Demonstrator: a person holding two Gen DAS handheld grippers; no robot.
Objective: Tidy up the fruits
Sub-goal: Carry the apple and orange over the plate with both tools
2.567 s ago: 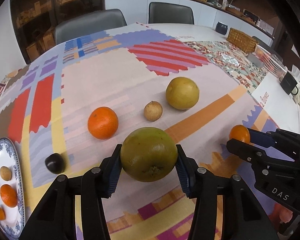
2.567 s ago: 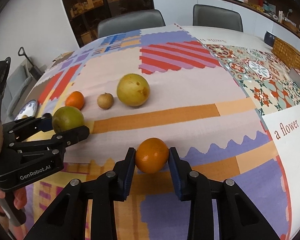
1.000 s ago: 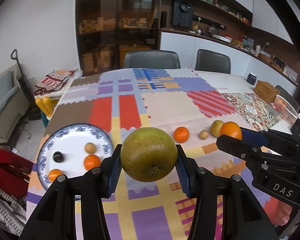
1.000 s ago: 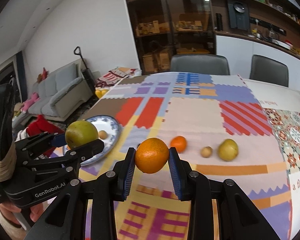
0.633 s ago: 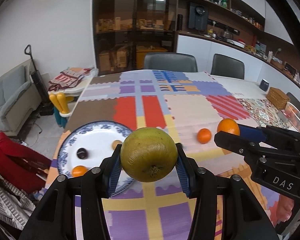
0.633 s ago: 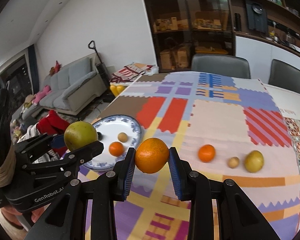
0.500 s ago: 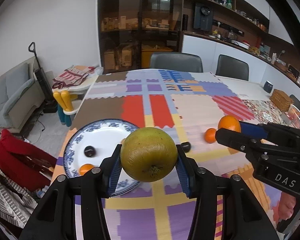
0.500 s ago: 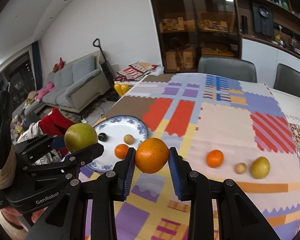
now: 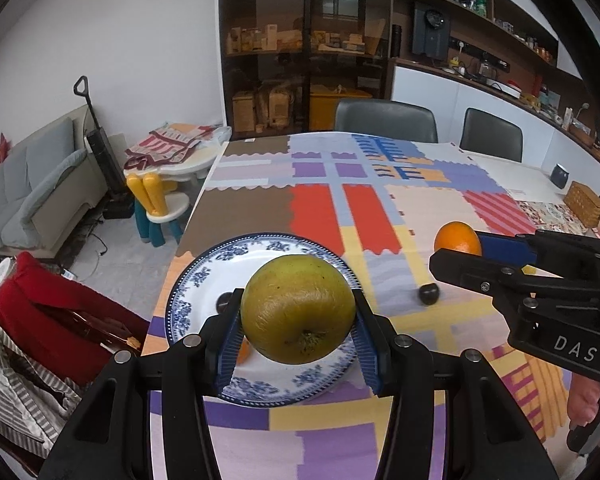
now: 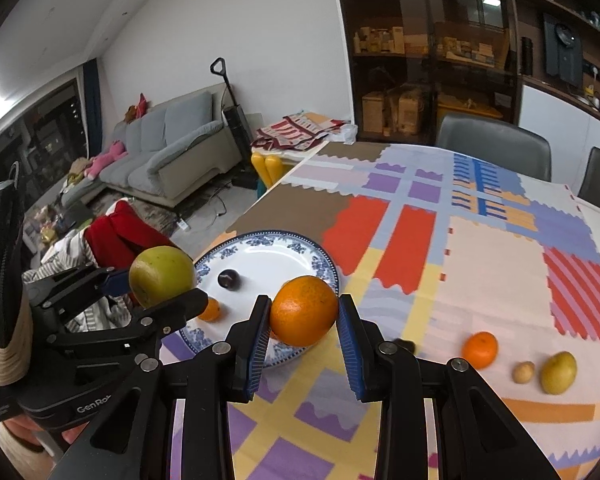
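Observation:
My left gripper [image 9: 298, 328] is shut on a large green-yellow fruit [image 9: 298, 314] and holds it in the air over the blue-and-white plate [image 9: 276, 245]. It also shows in the right wrist view [image 10: 162, 276]. My right gripper [image 10: 304, 330] is shut on an orange [image 10: 304, 310], held above the plate's near right rim [image 10: 320, 256]. On the plate lie a dark plum [image 10: 229, 279] and a small orange [image 10: 211, 309]; other fruit there is hidden behind what I hold.
On the patchwork cloth to the right lie a small orange [image 10: 479, 349], a small brown fruit [image 10: 523, 372] and a yellow-green fruit [image 10: 558, 372]. A dark plum [image 9: 429, 293] lies just right of the plate. The table's left edge is close to the plate; chairs stand at the far side.
Both grippers have carried their fruit to the left across the table. The plate has come from the far left to directly under the held fruits.

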